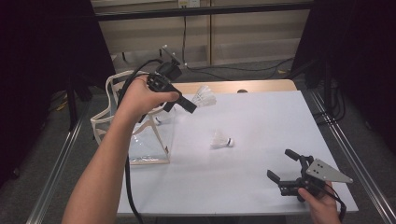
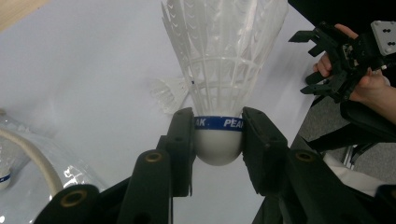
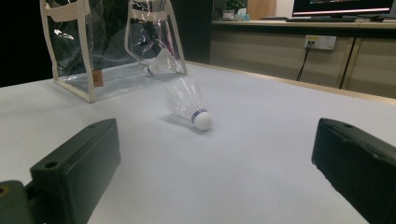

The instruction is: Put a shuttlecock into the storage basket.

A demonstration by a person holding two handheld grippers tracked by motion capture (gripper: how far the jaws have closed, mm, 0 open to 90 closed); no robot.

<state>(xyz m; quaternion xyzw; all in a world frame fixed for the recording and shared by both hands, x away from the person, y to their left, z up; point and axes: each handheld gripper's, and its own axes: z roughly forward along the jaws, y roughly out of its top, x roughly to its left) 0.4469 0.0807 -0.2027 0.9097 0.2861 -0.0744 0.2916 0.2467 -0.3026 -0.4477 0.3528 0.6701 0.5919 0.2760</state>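
Note:
My left gripper is shut on the cork base of a white shuttlecock, lifted above the table beside the clear bag. The held one's feathers point away from the jaws, and a blue band circles its base. A second shuttlecock lies on its side on the white table. Inside the bag rests a third shuttlecock. My right gripper sits low near the table's front right corner, jaws wide apart with nothing between them, facing the lying shuttlecock.
The clear bag with cream trim and handles stands upright at the table's left edge. A cable trails from the left gripper down past the front edge. Metal rails run along both sides of the table.

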